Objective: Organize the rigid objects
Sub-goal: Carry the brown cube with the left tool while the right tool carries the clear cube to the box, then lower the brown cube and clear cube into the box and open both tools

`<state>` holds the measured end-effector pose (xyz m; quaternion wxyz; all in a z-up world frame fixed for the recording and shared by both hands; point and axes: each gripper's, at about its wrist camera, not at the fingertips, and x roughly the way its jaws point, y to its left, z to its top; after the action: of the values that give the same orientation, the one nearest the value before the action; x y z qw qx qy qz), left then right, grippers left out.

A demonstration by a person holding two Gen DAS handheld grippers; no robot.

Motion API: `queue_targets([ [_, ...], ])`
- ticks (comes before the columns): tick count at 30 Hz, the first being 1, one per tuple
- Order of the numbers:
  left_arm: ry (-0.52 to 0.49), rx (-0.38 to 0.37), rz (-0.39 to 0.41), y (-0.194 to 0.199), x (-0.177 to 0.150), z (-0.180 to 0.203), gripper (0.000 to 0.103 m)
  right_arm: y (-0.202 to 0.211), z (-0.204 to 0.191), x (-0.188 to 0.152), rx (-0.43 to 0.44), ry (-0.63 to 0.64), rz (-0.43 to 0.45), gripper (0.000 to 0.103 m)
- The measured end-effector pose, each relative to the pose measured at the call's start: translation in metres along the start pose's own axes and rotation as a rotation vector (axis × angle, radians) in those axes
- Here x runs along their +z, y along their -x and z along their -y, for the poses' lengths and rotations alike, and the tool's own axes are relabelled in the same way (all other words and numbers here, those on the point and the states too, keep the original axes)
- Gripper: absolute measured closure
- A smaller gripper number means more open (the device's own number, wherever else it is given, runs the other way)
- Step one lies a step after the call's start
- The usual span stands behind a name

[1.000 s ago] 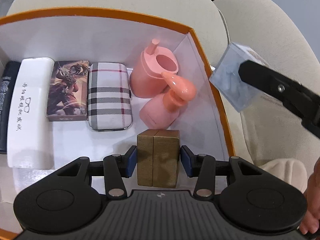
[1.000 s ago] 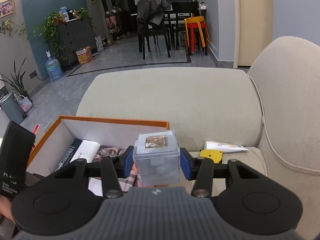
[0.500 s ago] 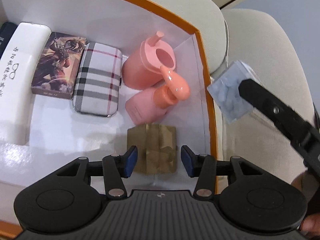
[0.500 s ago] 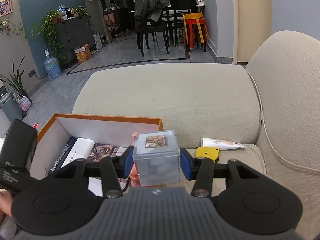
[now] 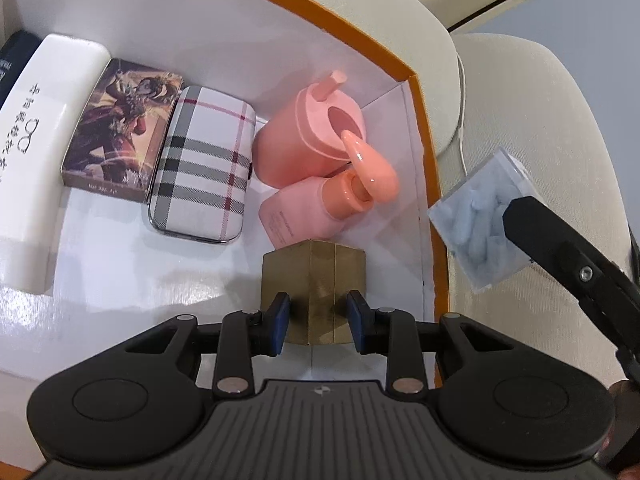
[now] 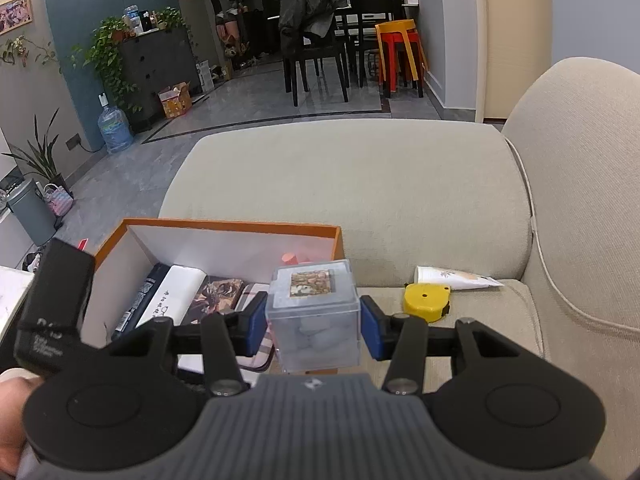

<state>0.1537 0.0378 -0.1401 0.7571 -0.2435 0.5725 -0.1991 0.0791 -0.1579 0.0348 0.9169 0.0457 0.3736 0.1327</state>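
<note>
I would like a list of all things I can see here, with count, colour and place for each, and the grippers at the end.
box: 1, orange outside and white inside, on the sofa
dark case: 1, far left in the box
white case: 1, beside the dark case
picture card box: 1, brown and dark, beside the white case
plaid case: 1, white with grey and red checks, mid box
pink bottles: 2, in the box's right corner
gold block: 1, in the box, near the bottles
clear cube: 1, outside the box's right wall
tape measure: 1, yellow, on the seat
paper cone: 1, white, behind the tape measure
sofa: 1, beige
left gripper: black, closing around the gold block
right gripper: black, holding the clear cube
</note>
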Motion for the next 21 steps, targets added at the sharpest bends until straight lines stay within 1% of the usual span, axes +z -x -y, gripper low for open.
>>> queue_targets([
  [5, 0.010, -0.004, 0.018, 0.007, 0.002, 0.005, 0.067, 0.003, -0.007, 0.001, 0.022, 0.026, -0.001, 0.055],
  [7, 0.017, -0.013, 0.015, 0.004, 0.005, 0.007, 0.068, 0.002, -0.009, 0.001, 0.038, 0.032, -0.016, 0.055],
  [9, 0.035, -0.013, 0.022, 0.006, 0.008, 0.003, 0.068, 0.002, -0.012, 0.001, 0.035, 0.043, -0.030, 0.055],
  [13, 0.006, 0.019, 0.079, 0.034, 0.007, -0.002, 0.068, 0.006, -0.011, 0.000, 0.066, 0.045, -0.053, 0.055],
  [16, -0.013, 0.016, 0.118, 0.056, 0.007, -0.007, 0.068, 0.004, -0.017, -0.002, 0.133, 0.089, -0.108, 0.055],
  [18, -0.018, 0.005, 0.136, 0.066, 0.006, -0.010, 0.068, -0.003, -0.025, -0.004, 0.182, 0.150, -0.171, 0.055],
  [21, -0.016, -0.003, 0.148, 0.076, 0.004, -0.016, 0.068, -0.017, -0.035, -0.005, 0.214, 0.239, -0.253, 0.055],
])
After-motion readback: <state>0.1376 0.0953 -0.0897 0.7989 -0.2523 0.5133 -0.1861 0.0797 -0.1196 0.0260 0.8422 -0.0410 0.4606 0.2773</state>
